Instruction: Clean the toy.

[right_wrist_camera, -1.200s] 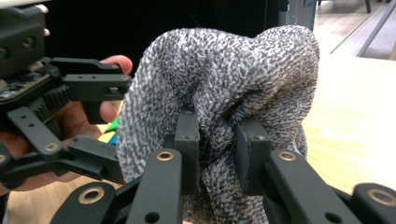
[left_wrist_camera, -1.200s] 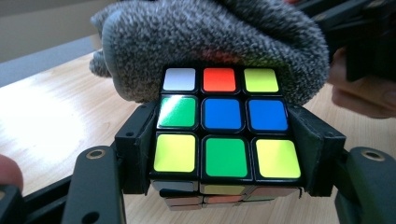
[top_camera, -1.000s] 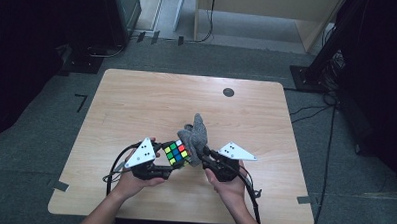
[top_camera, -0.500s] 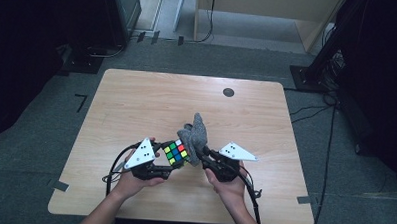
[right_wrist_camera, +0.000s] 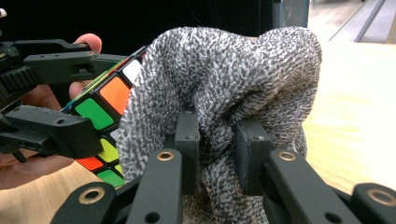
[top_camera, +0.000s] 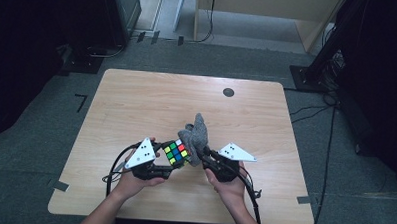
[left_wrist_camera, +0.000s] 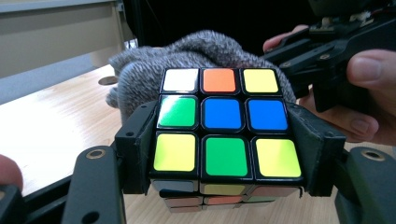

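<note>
Near counter's front edge: cube (top_camera: 175, 152) clamped in left tool (left_wrist_camera: 224, 154), held just above counter (top_camera: 136, 105). Cloth (top_camera: 198, 134) pinched in right tool (right_wrist_camera: 217, 140), pressed against cube's far-right side. Next wipe likely leftward across cube.

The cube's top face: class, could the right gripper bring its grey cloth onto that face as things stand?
Probably yes. The left gripper clamps the cube by its sides, leaving the top face bare. The right gripper, shut on the grey cloth, has it bunched against the cube's far side already, with nothing between.
</note>
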`<state>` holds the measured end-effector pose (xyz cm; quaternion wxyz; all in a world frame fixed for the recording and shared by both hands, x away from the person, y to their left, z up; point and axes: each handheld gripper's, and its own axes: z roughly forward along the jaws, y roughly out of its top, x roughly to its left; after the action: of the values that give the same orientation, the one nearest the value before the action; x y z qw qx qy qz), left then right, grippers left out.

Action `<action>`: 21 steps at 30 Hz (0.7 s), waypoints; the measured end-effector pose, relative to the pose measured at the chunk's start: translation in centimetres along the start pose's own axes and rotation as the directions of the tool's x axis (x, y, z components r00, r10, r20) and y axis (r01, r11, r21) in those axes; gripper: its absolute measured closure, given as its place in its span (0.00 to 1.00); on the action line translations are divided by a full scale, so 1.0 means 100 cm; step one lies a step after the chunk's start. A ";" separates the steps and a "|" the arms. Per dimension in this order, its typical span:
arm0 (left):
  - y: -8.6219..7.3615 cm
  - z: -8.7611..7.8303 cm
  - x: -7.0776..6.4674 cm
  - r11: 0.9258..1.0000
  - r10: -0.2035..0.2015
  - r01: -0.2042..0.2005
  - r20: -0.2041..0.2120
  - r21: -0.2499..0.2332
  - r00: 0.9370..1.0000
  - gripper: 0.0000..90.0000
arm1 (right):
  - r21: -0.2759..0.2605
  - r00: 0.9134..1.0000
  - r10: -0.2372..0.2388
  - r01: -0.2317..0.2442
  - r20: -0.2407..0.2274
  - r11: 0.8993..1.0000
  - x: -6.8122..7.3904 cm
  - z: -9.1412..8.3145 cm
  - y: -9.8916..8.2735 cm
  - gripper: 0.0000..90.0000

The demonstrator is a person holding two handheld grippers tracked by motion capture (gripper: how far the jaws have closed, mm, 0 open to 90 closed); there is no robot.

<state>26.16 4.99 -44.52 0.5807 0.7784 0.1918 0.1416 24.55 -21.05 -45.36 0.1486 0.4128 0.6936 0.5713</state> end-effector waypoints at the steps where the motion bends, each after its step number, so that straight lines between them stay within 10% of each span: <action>1: -0.001 0.002 0.000 1.000 -0.001 0.001 0.000 0.011 1.000 0.38 | 0.002 1.000 0.008 -0.008 0.001 1.000 0.000 0.000 0.000 0.83; 5: -0.005 0.008 -0.002 0.997 0.027 -0.026 -0.020 0.066 0.999 0.38 | -0.028 1.000 -0.013 0.012 -0.021 1.000 0.008 -0.006 0.009 0.83; 13: 0.002 -0.002 -0.006 0.999 0.045 -0.046 -0.021 -0.029 0.999 0.38 | -0.032 0.999 0.011 -0.012 -0.035 0.999 0.002 -0.004 0.005 0.83; 21: -0.003 0.004 -0.004 0.999 0.033 -0.033 -0.029 0.018 0.999 0.38 | -0.051 0.999 -0.017 0.015 -0.036 0.999 0.010 -0.009 0.012 0.83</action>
<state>25.98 4.57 -44.88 0.5685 0.7844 0.1887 0.1607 23.79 -20.90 -43.71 0.1506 0.3929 0.6848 0.5950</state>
